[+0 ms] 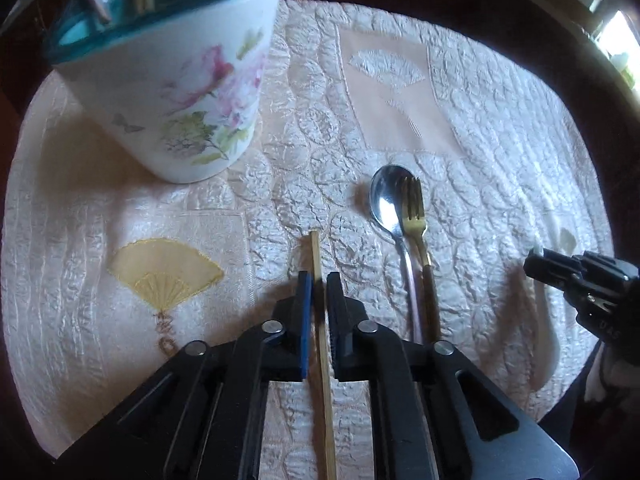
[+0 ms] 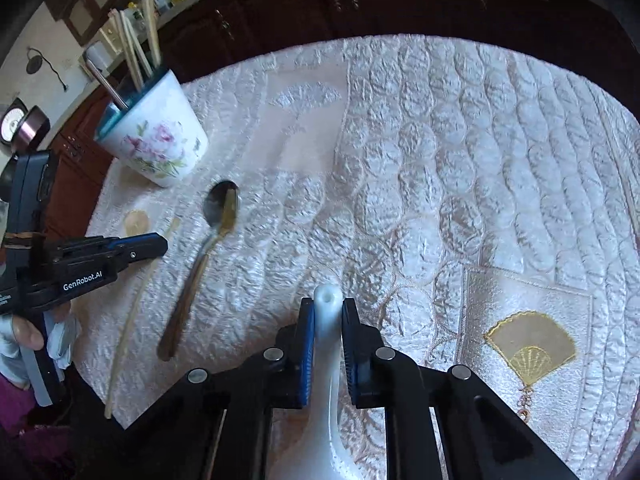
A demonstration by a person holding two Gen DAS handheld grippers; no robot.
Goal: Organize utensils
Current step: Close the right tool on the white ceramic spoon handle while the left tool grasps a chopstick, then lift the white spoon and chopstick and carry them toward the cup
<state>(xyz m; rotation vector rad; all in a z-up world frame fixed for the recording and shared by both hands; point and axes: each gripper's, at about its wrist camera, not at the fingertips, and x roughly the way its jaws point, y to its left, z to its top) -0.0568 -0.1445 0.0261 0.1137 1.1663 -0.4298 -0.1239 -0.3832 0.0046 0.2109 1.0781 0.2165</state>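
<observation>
Two tools grip utensils: left tool clamps a chopstick, right tool a white spoon.

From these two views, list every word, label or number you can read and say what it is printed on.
"GenRobot.AI": white print on the side of the left gripper, right wrist view.
"UAS": small pale letters on the right gripper, left wrist view; partly cut off, so uncertain.
Small white print below "GenRobot.AI": too small to read.
Round dial on the wall: blurred, unreadable.
The flowered cup carries no text.
</observation>
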